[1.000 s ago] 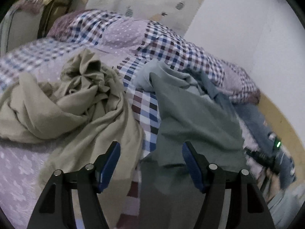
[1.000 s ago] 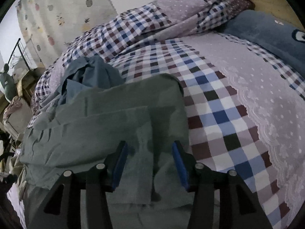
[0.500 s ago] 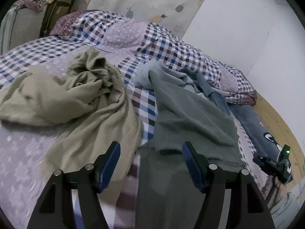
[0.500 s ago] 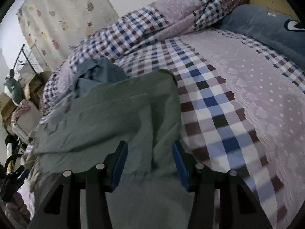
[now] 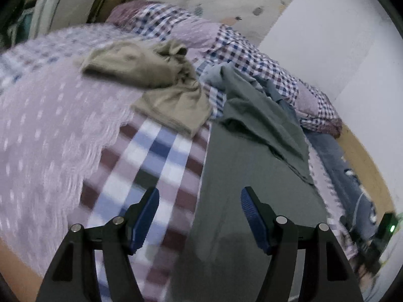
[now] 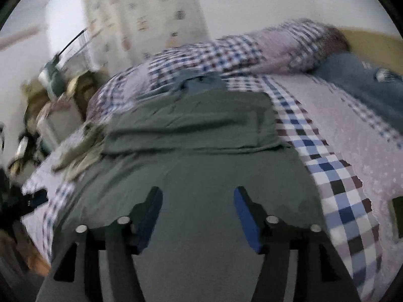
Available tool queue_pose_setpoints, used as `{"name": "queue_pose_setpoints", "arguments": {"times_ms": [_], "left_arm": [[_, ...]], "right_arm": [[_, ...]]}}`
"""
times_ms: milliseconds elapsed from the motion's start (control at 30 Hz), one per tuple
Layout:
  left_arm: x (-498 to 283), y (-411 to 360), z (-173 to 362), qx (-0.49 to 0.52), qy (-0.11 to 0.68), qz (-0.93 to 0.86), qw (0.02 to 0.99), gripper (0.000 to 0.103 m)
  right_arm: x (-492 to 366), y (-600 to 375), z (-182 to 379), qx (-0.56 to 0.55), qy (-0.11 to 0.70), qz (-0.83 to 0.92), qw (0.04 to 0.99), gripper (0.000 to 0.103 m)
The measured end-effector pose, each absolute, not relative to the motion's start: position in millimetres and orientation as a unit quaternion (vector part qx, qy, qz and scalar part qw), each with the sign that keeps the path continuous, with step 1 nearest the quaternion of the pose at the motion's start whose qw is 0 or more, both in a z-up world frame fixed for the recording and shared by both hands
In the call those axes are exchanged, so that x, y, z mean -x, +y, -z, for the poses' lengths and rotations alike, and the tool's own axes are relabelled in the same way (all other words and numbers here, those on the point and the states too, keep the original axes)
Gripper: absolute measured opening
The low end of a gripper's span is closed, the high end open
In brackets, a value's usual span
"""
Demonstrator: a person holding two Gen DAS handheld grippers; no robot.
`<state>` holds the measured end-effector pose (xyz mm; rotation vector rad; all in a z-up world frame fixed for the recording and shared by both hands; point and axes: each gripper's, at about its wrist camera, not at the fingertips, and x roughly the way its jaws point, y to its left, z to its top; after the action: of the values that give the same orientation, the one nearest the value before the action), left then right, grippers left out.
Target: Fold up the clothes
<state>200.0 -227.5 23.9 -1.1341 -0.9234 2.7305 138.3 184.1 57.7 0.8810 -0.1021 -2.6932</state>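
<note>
A grey-green garment (image 5: 241, 166) lies spread on the bed, its far part folded over toward me; it also shows in the right wrist view (image 6: 201, 151). My left gripper (image 5: 199, 216) is open and empty above the garment's left edge. My right gripper (image 6: 197, 214) is open and empty above the garment's near part. A crumpled khaki garment (image 5: 161, 85) lies further back on the left. A light blue garment (image 6: 199, 81) lies bunched behind the grey-green one.
The bed has a checked and lilac dotted cover (image 5: 50, 130). A checked quilt (image 5: 226, 45) is rolled along the far side. A blue pillow (image 6: 365, 83) lies at the right. Bags and clutter (image 6: 50, 95) stand beyond the bed's left.
Both grippers have pulled back and risen from the garment. The views now take in more of the bed, and both are blurred by motion.
</note>
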Motion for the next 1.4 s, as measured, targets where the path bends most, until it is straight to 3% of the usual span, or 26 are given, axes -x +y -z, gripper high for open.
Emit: {"name": "queue_pose_setpoints", "arguments": {"times_ms": [233, 667, 1033, 1400], "left_arm": [[-230.6, -231.1, 7.7, 0.405, -0.37, -0.836, 0.023, 0.072], [-255.9, -210.3, 46.4, 0.468, -0.422, -0.776, 0.035, 0.072], [-272.7, -219.8, 52.9, 0.443, -0.493, -0.746, 0.061, 0.072], [-271.2, -214.0, 54.1, 0.453, -0.486, -0.745, 0.07, 0.072]], "right_arm": [[-199.0, 130.1, -46.2, -0.311, 0.016, 0.929, 0.202, 0.075], [-265.4, 23.2, 1.5, -0.278, 0.258, 0.883, 0.275, 0.075], [-294.2, 5.7, 20.0, -0.258, 0.33, 0.878, 0.233, 0.075], [-294.4, 4.4, 21.8, -0.256, 0.344, 0.874, 0.229, 0.08]]}}
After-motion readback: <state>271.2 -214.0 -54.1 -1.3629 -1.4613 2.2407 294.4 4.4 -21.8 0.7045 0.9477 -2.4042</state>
